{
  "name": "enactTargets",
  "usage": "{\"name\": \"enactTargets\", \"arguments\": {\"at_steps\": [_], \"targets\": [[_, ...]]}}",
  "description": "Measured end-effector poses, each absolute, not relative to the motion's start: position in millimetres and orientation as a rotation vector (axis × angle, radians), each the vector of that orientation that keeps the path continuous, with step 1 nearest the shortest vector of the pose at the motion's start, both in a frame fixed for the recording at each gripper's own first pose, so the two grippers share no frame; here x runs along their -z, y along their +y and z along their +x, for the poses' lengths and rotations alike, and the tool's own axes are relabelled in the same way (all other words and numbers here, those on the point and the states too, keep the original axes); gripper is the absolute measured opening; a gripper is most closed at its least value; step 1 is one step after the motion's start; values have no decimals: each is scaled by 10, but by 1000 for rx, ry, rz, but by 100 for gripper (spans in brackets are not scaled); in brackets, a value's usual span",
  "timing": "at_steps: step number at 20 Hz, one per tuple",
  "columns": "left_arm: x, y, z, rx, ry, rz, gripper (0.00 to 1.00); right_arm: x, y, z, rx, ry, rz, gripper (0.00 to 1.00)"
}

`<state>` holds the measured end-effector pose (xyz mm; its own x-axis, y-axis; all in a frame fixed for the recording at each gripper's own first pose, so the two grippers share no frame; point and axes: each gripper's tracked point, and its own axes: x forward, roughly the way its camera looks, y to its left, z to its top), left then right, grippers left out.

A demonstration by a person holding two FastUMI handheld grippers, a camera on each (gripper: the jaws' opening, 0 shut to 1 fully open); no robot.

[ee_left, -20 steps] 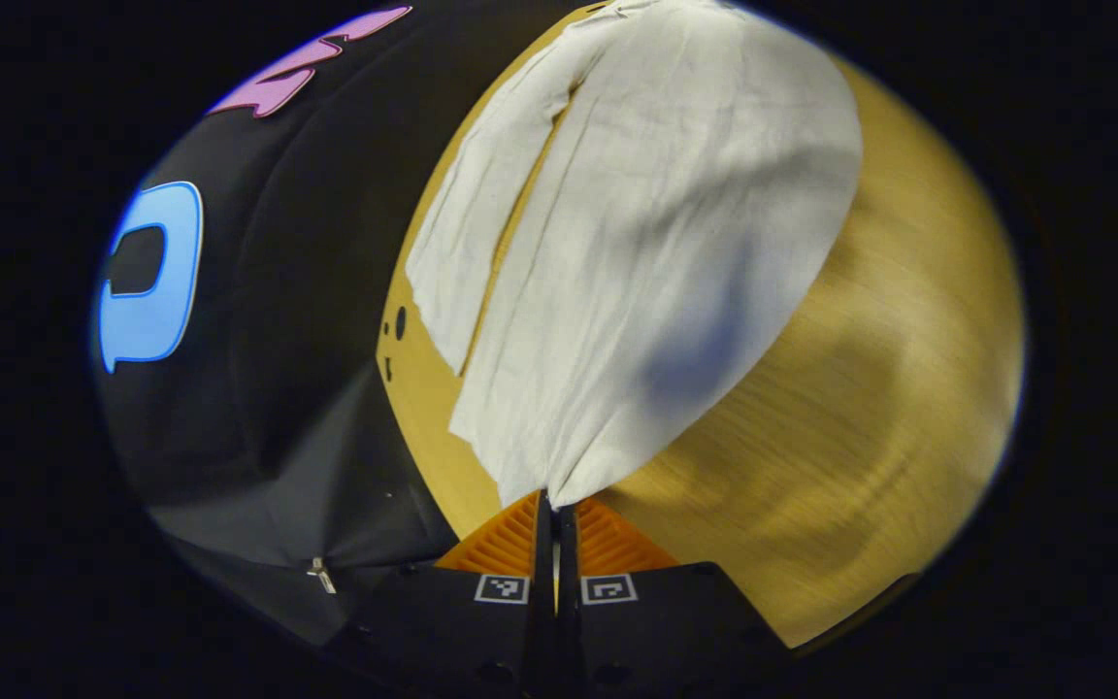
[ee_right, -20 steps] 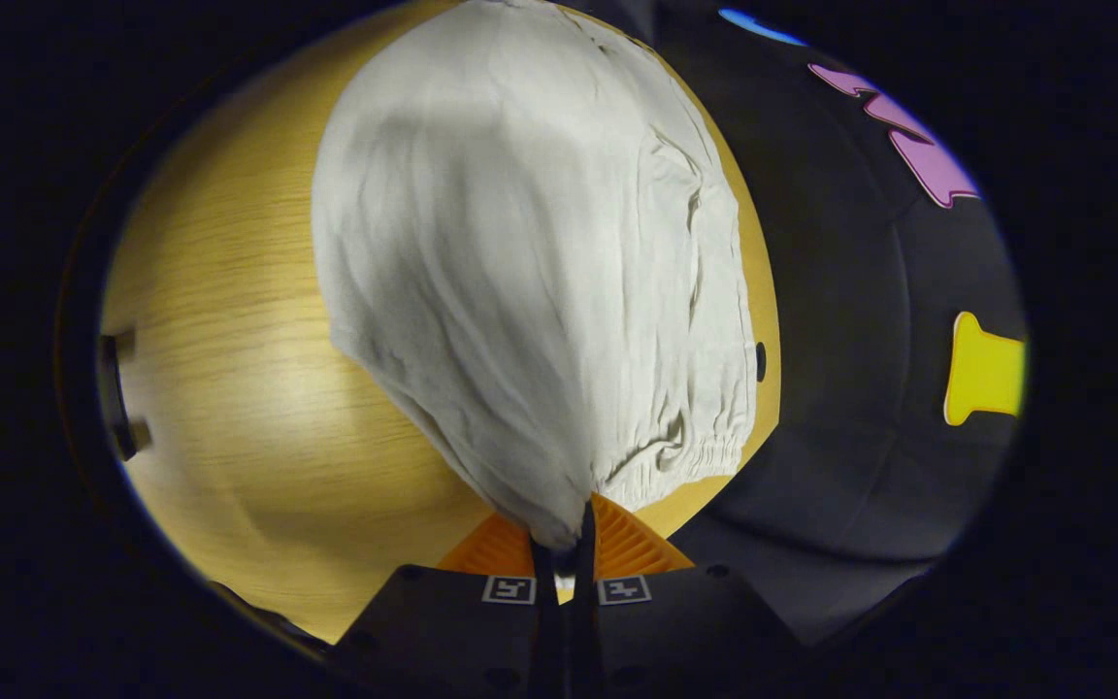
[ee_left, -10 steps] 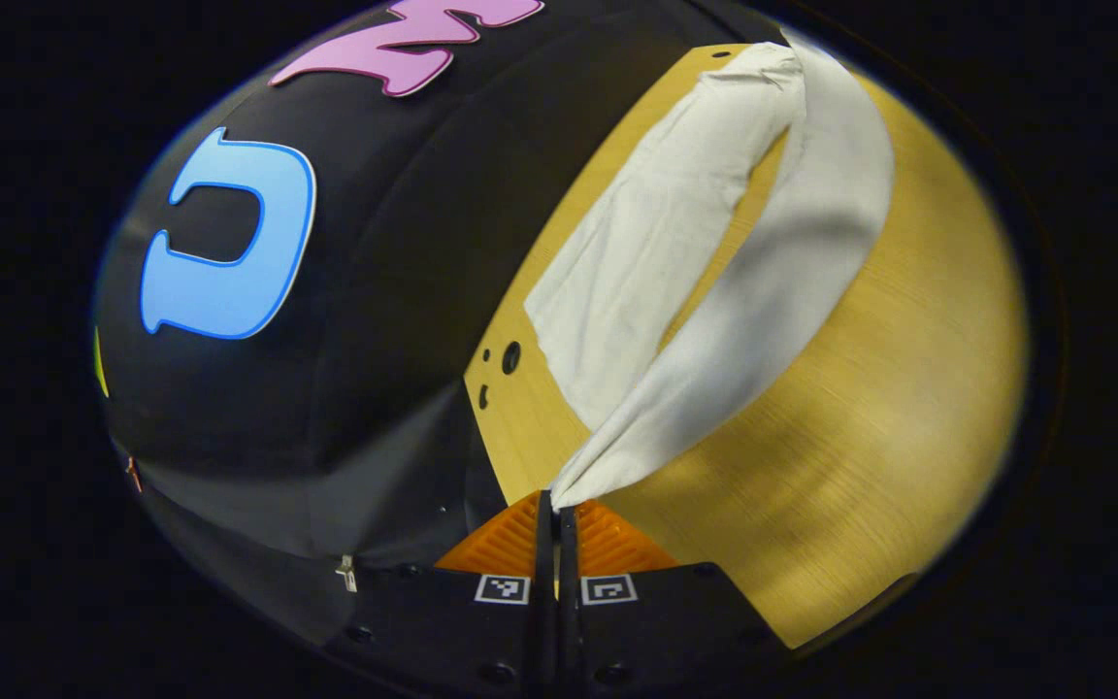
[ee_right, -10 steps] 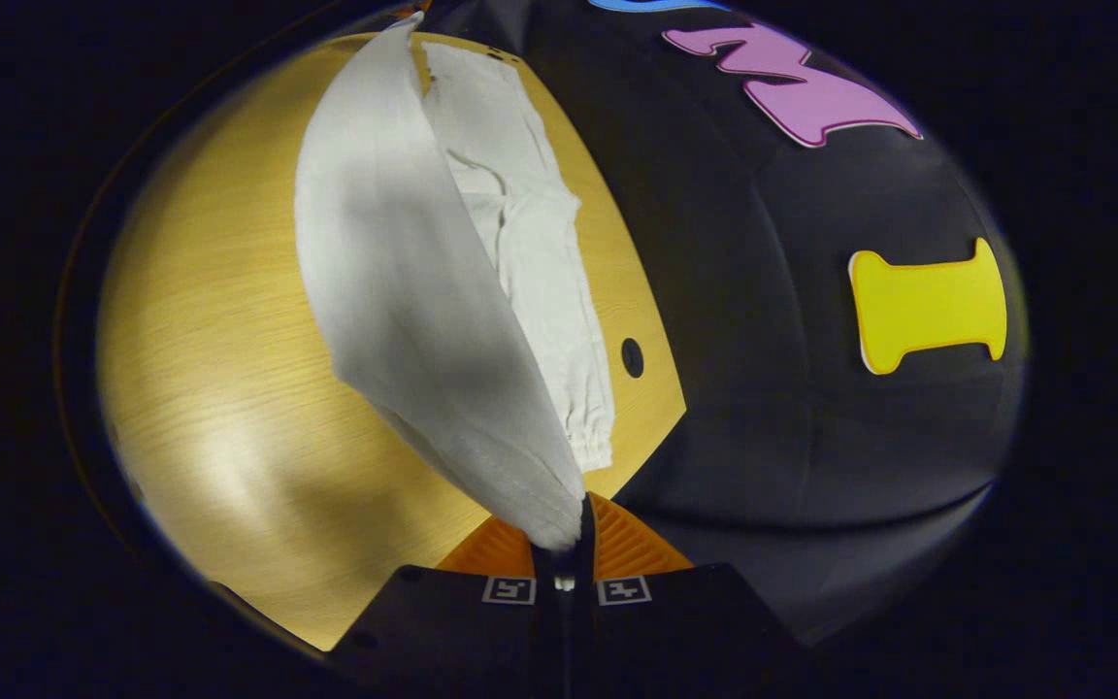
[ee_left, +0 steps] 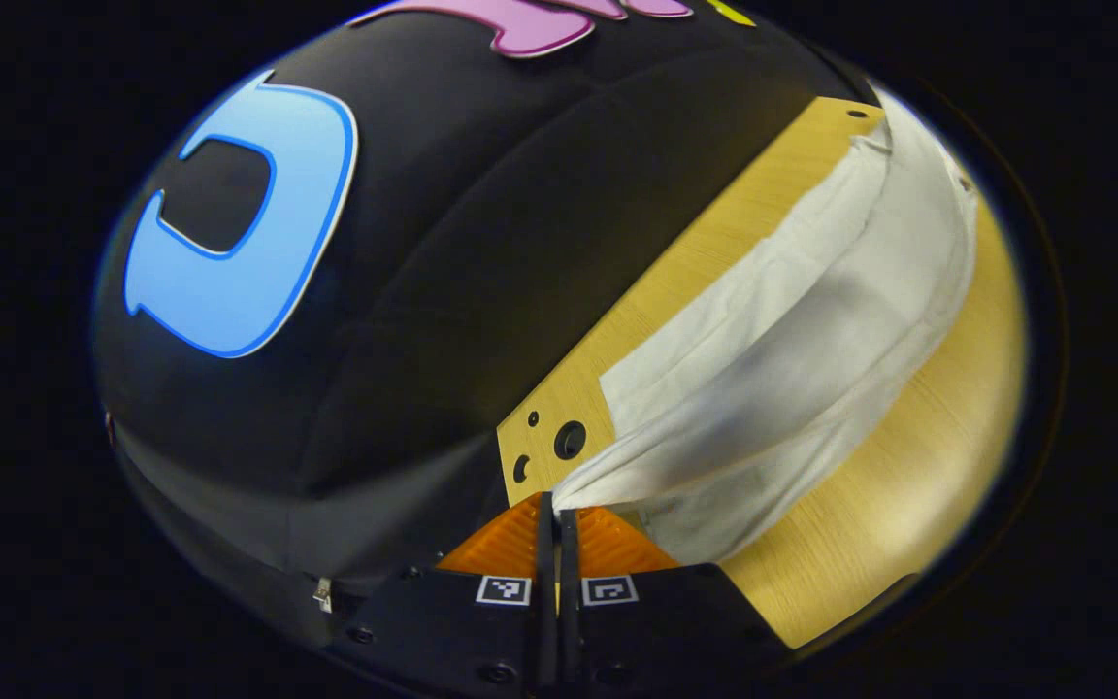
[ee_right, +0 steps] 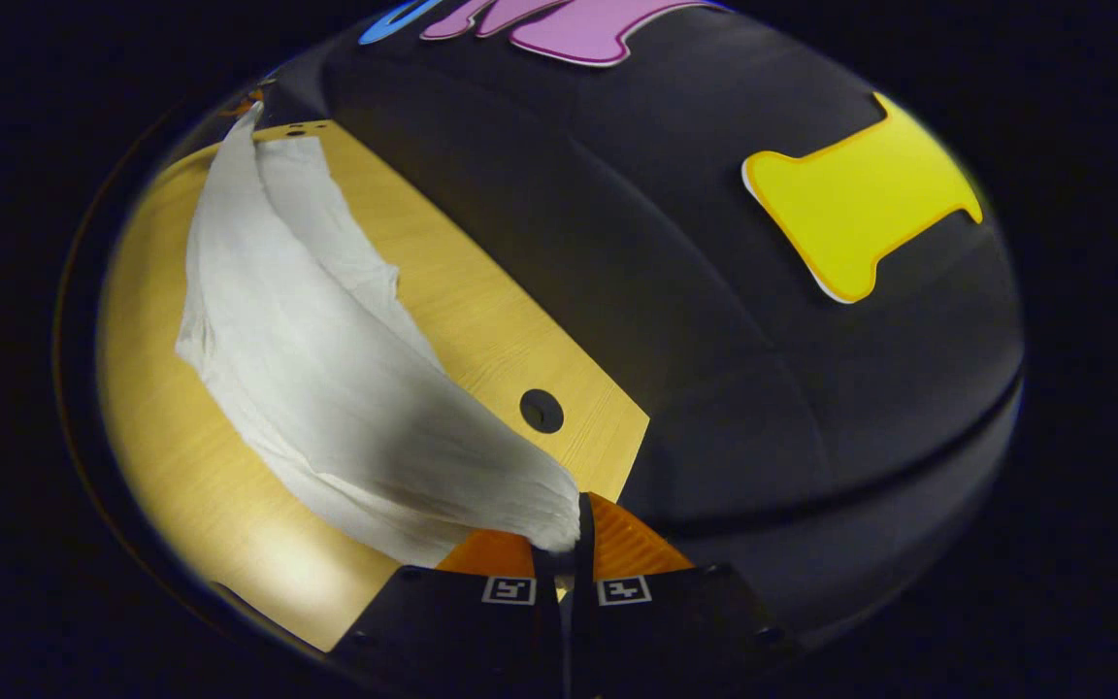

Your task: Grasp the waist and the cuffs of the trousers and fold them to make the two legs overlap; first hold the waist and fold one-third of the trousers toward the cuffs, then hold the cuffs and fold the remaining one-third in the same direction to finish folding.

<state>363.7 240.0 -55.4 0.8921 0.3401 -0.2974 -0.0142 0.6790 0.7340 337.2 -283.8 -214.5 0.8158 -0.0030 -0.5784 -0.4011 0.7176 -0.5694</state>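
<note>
White trousers (ee_left: pixel 792 349) lie on the wooden table (ee_left: pixel 918 476). My left gripper (ee_left: pixel 557 507) is shut on the cuff of the upper leg, which is drawn over the lower leg near the table's far edge. In the right gripper view the trousers (ee_right: pixel 326 388) arch up from the table, and my right gripper (ee_right: pixel 574 529) is shut on the gathered waist. The lifted half hangs over the half that lies flat, hiding most of it.
The table's far edge (ee_left: pixel 675 282) runs along the black booth wall. Round holes (ee_left: pixel 570 440) mark the table corner by the left gripper. Another hole (ee_right: pixel 542 411) sits near the right gripper. Bare wood (ee_right: pixel 200 505) stretches on the near side of the trousers.
Both grippers have carried the held edge of the trousers over toward the table's far edge. The raised leg has come down over the other leg. Both views have tilted up to the wall.
</note>
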Motion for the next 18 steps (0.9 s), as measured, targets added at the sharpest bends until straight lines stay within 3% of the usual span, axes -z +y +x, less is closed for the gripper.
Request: {"name": "enactTargets", "arguments": {"at_steps": [6, 8, 9, 10, 11, 13, 16, 18], "targets": [[852, 2384, 4271, -235, 497, 726, 6, 2533, -2700, 3833, -98, 711, -471, 12], [930, 2392, 4343, -248, 493, 732, 7, 2723, -2747, 3862, -59, 761, -383, 27], [970, 2368, 4360, -244, 493, 721, 8, 2779, -2746, 3848, -48, 782, -333, 46], [978, 2326, 4346, -237, 493, 706, 21, 2802, -2770, 3820, -29, 799, -288, 54], [978, 2305, 4333, -231, 487, 689, 30, 2774, -2784, 3769, -16, 817, -235, 70], [865, 2278, 4289, -231, 451, 665, 41, 2680, -2936, 3736, 42, 815, -176, 100], [686, 2309, 4152, -238, 403, 631, 95, 2451, -3191, 3704, 138, 755, -43, 98], [592, 2286, 4024, -251, 362, 570, 96, 2269, -3348, 3644, 210, 693, 91, 98]]}}
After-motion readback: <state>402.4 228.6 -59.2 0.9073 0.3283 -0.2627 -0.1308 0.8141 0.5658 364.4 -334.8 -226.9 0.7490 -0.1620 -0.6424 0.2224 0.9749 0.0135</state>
